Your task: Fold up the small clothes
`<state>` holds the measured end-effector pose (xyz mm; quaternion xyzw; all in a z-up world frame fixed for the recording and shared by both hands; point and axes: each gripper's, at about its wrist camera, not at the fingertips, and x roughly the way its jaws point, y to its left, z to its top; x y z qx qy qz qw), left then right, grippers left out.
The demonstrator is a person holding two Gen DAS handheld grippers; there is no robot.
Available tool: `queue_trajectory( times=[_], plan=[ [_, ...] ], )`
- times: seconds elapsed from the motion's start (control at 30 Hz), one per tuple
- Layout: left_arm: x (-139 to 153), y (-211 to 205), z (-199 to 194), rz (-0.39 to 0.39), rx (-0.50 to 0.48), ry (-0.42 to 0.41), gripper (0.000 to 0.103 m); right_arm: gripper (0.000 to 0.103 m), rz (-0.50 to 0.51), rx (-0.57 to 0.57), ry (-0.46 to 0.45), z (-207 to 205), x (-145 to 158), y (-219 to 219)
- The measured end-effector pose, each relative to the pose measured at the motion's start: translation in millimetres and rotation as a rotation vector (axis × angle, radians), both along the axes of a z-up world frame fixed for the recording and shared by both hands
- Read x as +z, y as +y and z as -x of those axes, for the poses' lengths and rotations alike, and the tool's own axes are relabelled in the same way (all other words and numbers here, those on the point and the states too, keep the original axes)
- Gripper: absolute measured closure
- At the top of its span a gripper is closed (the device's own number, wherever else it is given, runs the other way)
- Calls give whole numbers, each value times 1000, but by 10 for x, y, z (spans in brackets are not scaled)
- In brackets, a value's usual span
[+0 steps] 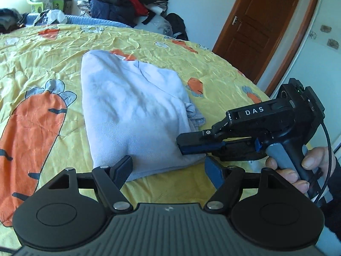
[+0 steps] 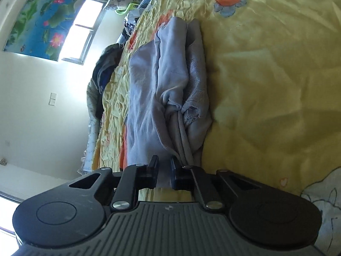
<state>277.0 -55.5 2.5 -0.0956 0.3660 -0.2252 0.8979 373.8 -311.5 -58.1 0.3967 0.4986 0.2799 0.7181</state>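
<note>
Two claws: I hold one in each hand, both at the near edge of the folded garment (image 1: 132,115).
Right claw (image 1: 181,144): narrow; my jaws are pinched on the near right corner of the garment, cloth visible between the pads in the right wrist view (image 2: 164,170).
Right claw attitude: rolled onto its side, one finger above the other, pointing in from the right.
Right hand (image 1: 298,170): my fingers are wrapped round the grey grip; a black cable (image 1: 328,149) loops behind it.
Left claw (image 1: 168,170): wide; my jaws stand either side of the garment's near edge, pads not pressing on it.
Garment: pale lilac-blue, folded into a rough rectangle, lying flat near the middle of the bedspread (image 1: 42,64); a bunched lace-trimmed part (image 2: 196,98) sticks out on its right side.
Bedspread: yellow, creased, printed with orange carrots (image 1: 32,132).
Far end of bed: piled clothes (image 1: 119,0), red and dark.
Right wall: brown wooden door (image 1: 262,27).
</note>
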Motion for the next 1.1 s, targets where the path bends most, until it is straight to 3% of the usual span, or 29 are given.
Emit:
queue_trajectory(
  times=[0.07, 0.2, 0.27, 0.33, 0.43, 0.63, 0.7, 0.87, 0.9, 1.03, 1.1],
  plan=[
    [179, 72, 36, 23, 0, -30, 29, 70, 2, -13, -27, 2, 190, -25],
    [644, 299, -108, 56, 63, -214, 25, 28, -134, -110, -196, -135, 708, -199],
    [710, 397, -478, 89, 129, -217, 20, 23, -198, -162, -228, -360, 831, -235],
    [621, 453, -962, 125, 180, -116, 20, 23, -268, -223, -207, -631, 810, -223],
    [354, 458, -1583, 195, 225, 18, 20, 23, -346, -250, -98, -1054, 596, -107],
    [-45, 228, -2154, 103, 207, 110, 20, 24, -169, -284, 11, -1342, 186, 88],
    [-132, 262, -2186, 110, 200, 102, 20, 51, -110, -283, 40, -1341, 29, 63],
    [-193, 358, -2221, 183, 200, 96, 20, 95, -182, -322, 115, -1251, -320, -88],
    [-197, 370, -2203, 186, 194, 87, 20, 99, -182, -321, 119, -1245, -362, -90],
    [-67, 448, -2068, 145, 251, 53, 25, 97, -138, -302, 101, -1213, -302, -34],
    [73, 506, -1934, 157, 243, -6, 24, 69, -113, -284, 71, -1204, -139, -7]
  ],
)
